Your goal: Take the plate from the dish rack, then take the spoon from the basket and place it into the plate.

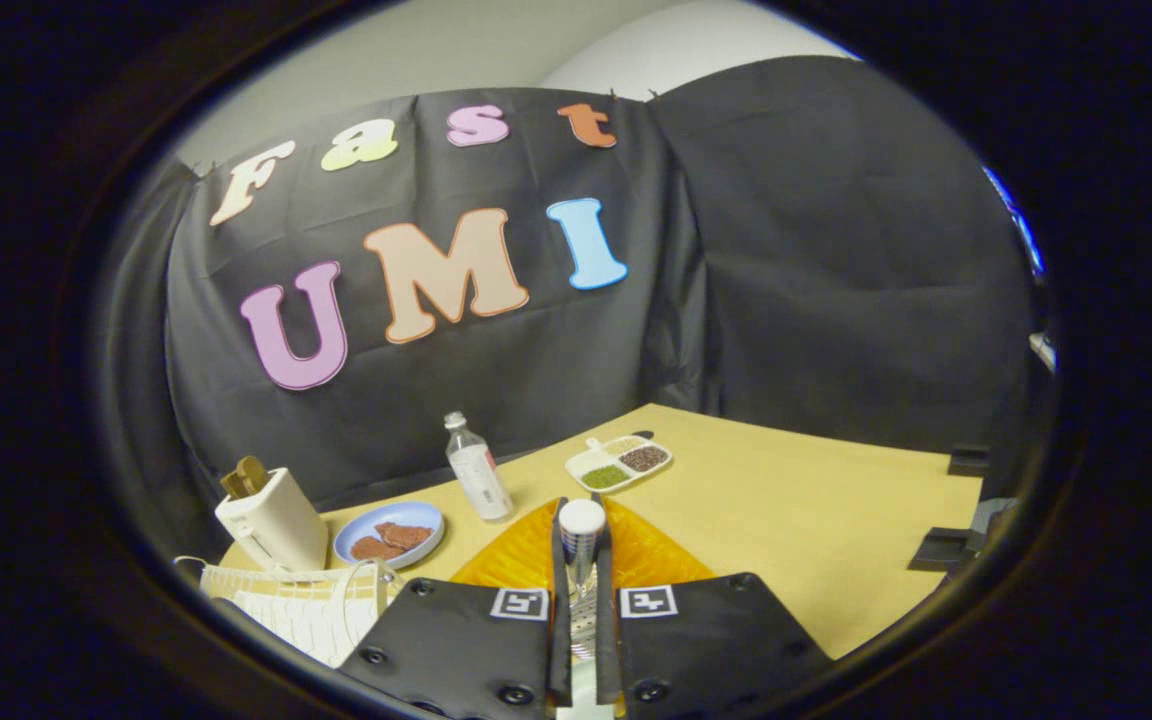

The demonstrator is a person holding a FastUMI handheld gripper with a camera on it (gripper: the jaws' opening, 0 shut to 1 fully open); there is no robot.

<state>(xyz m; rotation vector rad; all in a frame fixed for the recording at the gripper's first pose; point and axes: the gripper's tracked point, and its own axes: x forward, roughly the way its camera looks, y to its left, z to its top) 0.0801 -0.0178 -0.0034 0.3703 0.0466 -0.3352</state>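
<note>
My gripper (581,512) is shut on the spoon (581,545), both fingers pressing its metal handle. The handle's white round end stands up at the fingertips. A perforated metal part of the spoon shows lower down between the fingers. Right under and just ahead of the fingers lies the orange plate (661,560) on the tan table (816,540). I hold the spoon above the plate; whether it touches the plate is hidden by the fingers. A white wire basket or rack (286,600) sits close by on the left of the fingers.
Beyond the rack stand a white toaster (274,522) and a blue plate (391,535) with brown pieces. A clear bottle (476,468) stands behind the orange plate. A white divided dish (619,462) of grains lies further back. Black brackets (946,548) sit at the table's right edge.
</note>
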